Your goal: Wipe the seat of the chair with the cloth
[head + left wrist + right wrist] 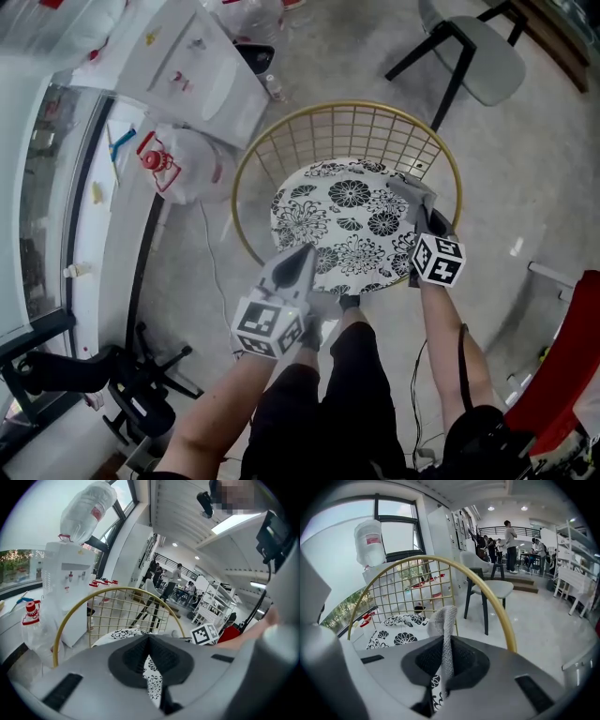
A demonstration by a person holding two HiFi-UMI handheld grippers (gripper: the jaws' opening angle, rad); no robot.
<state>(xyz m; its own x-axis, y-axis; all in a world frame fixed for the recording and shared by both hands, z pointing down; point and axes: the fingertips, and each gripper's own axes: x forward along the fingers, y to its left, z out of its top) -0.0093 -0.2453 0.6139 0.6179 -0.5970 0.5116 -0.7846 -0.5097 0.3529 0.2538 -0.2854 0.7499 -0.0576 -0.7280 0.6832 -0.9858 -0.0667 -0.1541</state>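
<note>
We see the grey cloth (411, 196) at centre right of the head view, lying on the right edge of the floral seat (342, 225) and pinched in the right gripper (422, 217). That gripper's own view shows the jaws pressed onto a standing fold of cloth (443, 620). The left gripper (302, 262) hangs over the seat's lower-left edge, jaws together on nothing. The chair's gold wire back (281, 141) curves around the seat. We see a water dispenser (192, 66) at upper left and a grey chair (487, 52) at upper right.
</note>
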